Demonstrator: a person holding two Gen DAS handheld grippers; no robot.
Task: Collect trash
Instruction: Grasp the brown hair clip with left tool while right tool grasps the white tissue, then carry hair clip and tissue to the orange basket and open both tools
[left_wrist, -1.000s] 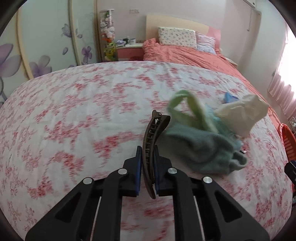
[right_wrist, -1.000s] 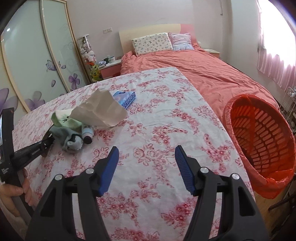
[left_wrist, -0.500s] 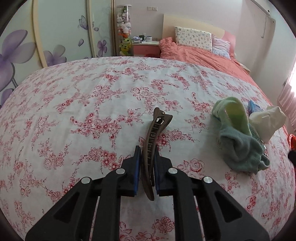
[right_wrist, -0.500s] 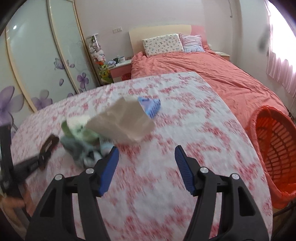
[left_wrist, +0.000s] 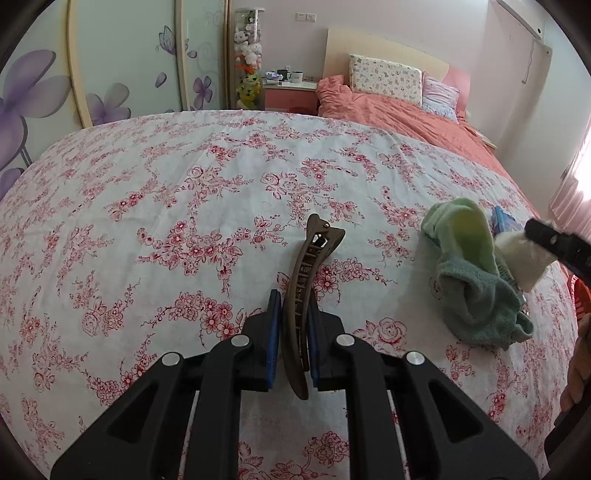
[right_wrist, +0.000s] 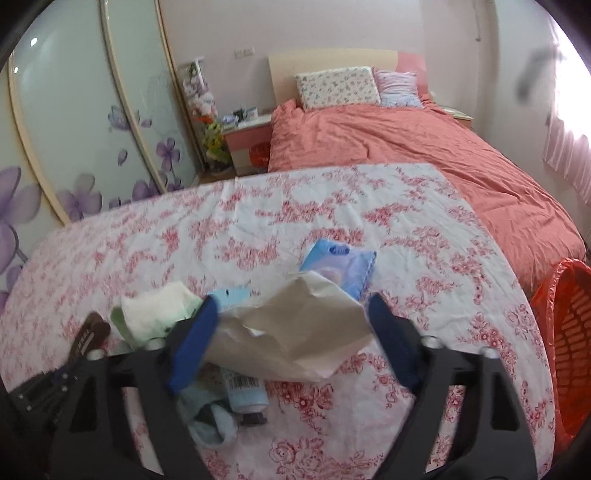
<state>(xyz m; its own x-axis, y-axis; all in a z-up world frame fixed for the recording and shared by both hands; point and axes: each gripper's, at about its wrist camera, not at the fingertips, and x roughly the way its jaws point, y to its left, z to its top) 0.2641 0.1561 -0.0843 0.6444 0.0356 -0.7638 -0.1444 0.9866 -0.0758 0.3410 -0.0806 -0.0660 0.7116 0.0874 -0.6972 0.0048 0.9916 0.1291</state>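
Brown plastic, a hair clip, is pinched upright in the left gripper above the floral sheet. The right gripper (jaws spread wide) straddles the crumpled paper beside the green cloth, with the orange basket to its right.

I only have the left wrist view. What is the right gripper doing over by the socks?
Observer: The right gripper is open, its fingers on either side of a crumpled beige paper.
Operator: Anything under that paper?
Observer: A small bottle with a barcode label lies partly beneath it.
Operator: Where's the bin?
Observer: An orange basket stands off the table's right edge, beside the bed.
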